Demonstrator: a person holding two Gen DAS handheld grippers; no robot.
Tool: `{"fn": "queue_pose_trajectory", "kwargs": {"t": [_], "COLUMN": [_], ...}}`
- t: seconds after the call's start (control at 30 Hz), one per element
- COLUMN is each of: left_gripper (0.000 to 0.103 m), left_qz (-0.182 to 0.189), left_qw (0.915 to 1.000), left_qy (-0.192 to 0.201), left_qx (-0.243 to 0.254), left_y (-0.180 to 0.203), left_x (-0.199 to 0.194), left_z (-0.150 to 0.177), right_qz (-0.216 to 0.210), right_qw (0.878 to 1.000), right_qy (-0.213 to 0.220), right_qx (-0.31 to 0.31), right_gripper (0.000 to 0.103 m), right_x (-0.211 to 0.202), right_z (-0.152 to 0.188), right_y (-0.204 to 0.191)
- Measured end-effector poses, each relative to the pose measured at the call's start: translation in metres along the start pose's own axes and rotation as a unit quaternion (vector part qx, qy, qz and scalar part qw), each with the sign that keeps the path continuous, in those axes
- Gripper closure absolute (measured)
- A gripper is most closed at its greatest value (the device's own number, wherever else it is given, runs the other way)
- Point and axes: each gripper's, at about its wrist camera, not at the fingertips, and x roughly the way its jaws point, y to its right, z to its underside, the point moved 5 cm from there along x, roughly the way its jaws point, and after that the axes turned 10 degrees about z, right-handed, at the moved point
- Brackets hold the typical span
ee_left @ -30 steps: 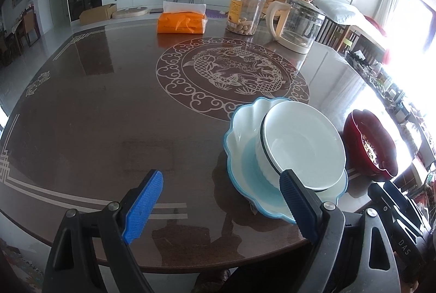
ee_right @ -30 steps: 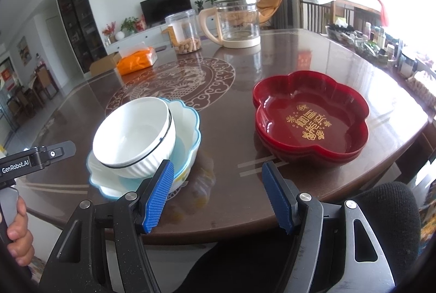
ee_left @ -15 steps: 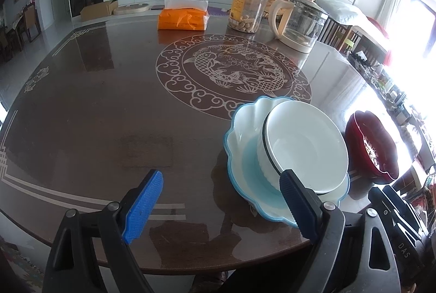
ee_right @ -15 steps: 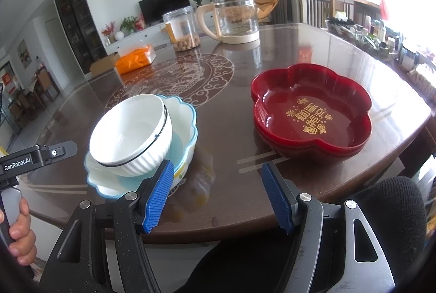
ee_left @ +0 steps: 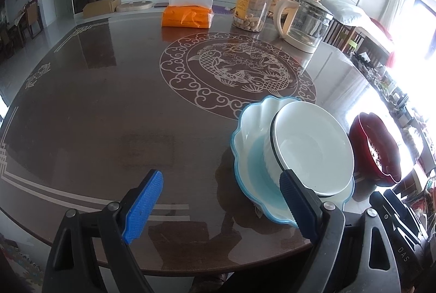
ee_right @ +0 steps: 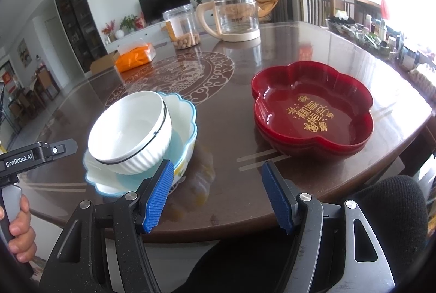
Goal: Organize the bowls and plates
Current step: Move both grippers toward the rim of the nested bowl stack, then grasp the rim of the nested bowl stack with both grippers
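Note:
A white ribbed bowl point(ee_left: 313, 151) point(ee_right: 130, 135) leans tilted inside a scalloped blue-rimmed bowl point(ee_left: 250, 140) point(ee_right: 185, 115) near the table's front edge. To its right sits a red flower-shaped dish point(ee_right: 313, 107) point(ee_left: 376, 148) with gold lettering, which looks like two stacked. My left gripper point(ee_left: 220, 205) stands open over the bare tabletop, its right finger in front of the blue-rimmed bowl. My right gripper point(ee_right: 218, 195) is open and empty, in front of the gap between the bowls and the red dish. The left tool's handle point(ee_right: 32, 154) shows at the left of the right wrist view.
At the back of the dark round table point(ee_left: 109, 102) stand an orange tissue pack point(ee_left: 188, 15), a clear jar of nuts point(ee_left: 252, 8) and a glass kettle point(ee_left: 305, 20). A fish medallion point(ee_left: 237, 72) marks the table's centre. A dark knee point(ee_right: 392, 200) sits under the front edge.

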Motion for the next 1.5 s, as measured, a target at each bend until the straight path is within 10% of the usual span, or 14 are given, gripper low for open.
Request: {"fn": "queue_pose_trajectory", "kwargs": {"t": [1.3,1.5], "left_gripper": [0.016,0.036], "left_qz": [0.051,0.050], "left_qw": [0.9977,0.9980], "left_qy": [-0.038,-0.039], "left_qx": [0.022,0.006], "left_y": [-0.006,-0.009], "left_x": [0.013,0.024], "left_z": [0.007,0.008], "right_qz": [-0.021,-0.038], "right_qw": [0.999,0.999], "right_qy": [0.009,-0.005], "right_qx": [0.030,-0.023], "right_gripper": [0.033,0.046], "right_x": [-0.005,0.005], "right_z": [-0.027,-0.035], "right_y": [0.019,-0.003]}}
